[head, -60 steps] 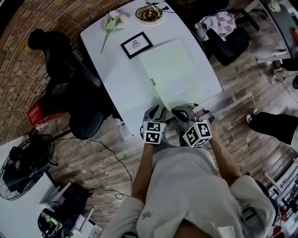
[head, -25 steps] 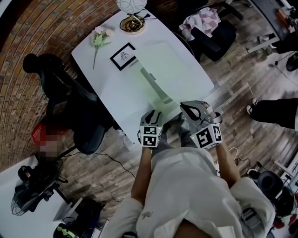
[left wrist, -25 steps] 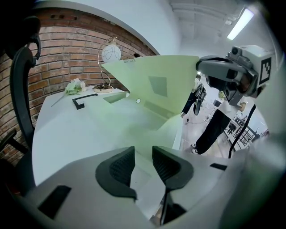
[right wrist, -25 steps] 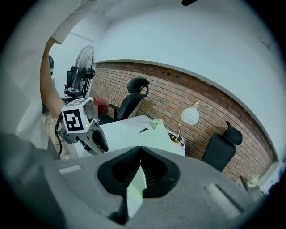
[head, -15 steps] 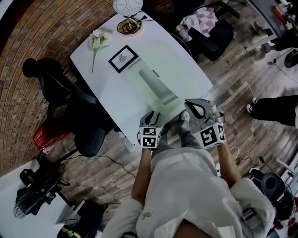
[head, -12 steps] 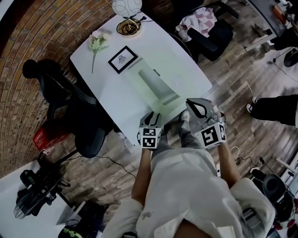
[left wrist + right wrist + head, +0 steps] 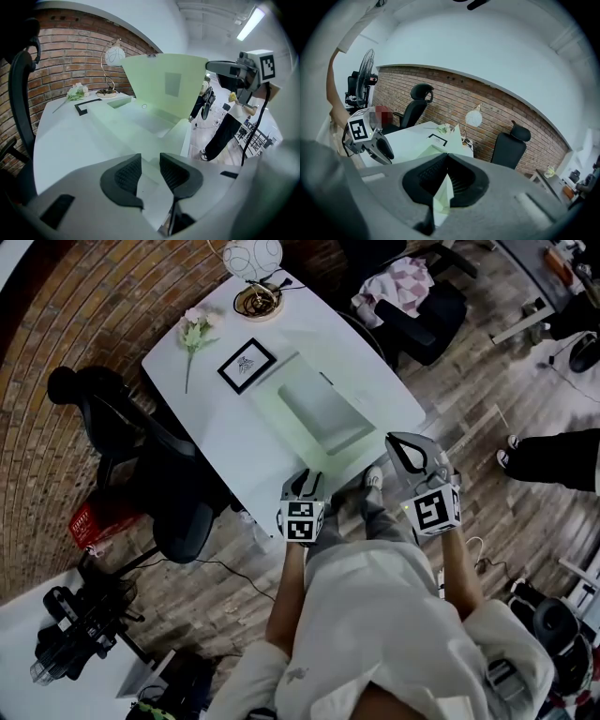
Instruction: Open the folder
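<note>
A pale green folder lies on the white table with its cover partly raised. My right gripper is shut on the free edge of that cover and holds it up over the lower half. In the right gripper view the thin sheet runs between the closed pads. My left gripper rests at the table's front edge by the folder's near corner. Its pads stand a narrow gap apart with nothing clamped.
A black-framed picture, a flower sprig and a globe lamp stand at the table's far end. A black office chair is left of the table. Another chair with a cloth is behind it. A person's legs are at right.
The folder's cover has swung up from closed. My right gripper has moved right and a little upward with the cover's edge. The left gripper has stayed put.
</note>
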